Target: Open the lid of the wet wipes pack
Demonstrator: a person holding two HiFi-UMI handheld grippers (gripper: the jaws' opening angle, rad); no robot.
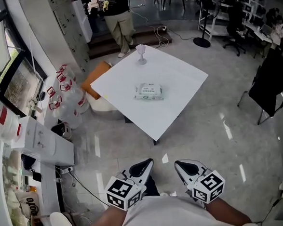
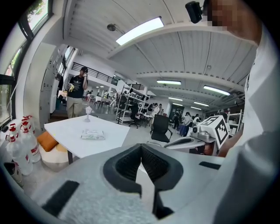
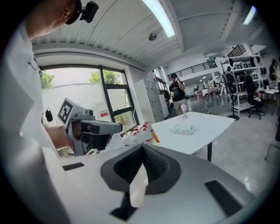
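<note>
The wet wipes pack (image 1: 148,91), white with green print, lies flat near the middle of the white table (image 1: 178,78), its lid down. It also shows far off as the wipes pack (image 2: 92,135) in the left gripper view and the wipes pack (image 3: 182,129) in the right gripper view. Both grippers are held close to the person's body, well short of the table. My left gripper (image 1: 146,162) has its jaws together with nothing in them, seen also as the left gripper (image 2: 141,146). My right gripper (image 1: 180,164) is likewise shut and empty, as is the right gripper (image 3: 142,146).
A stemmed glass (image 1: 141,54) stands at the table's far corner. A person (image 1: 117,15) stands beyond it. Several water bottles (image 1: 65,93) and an orange cushion (image 1: 94,79) sit left of the table, a black chair (image 1: 270,86) to the right.
</note>
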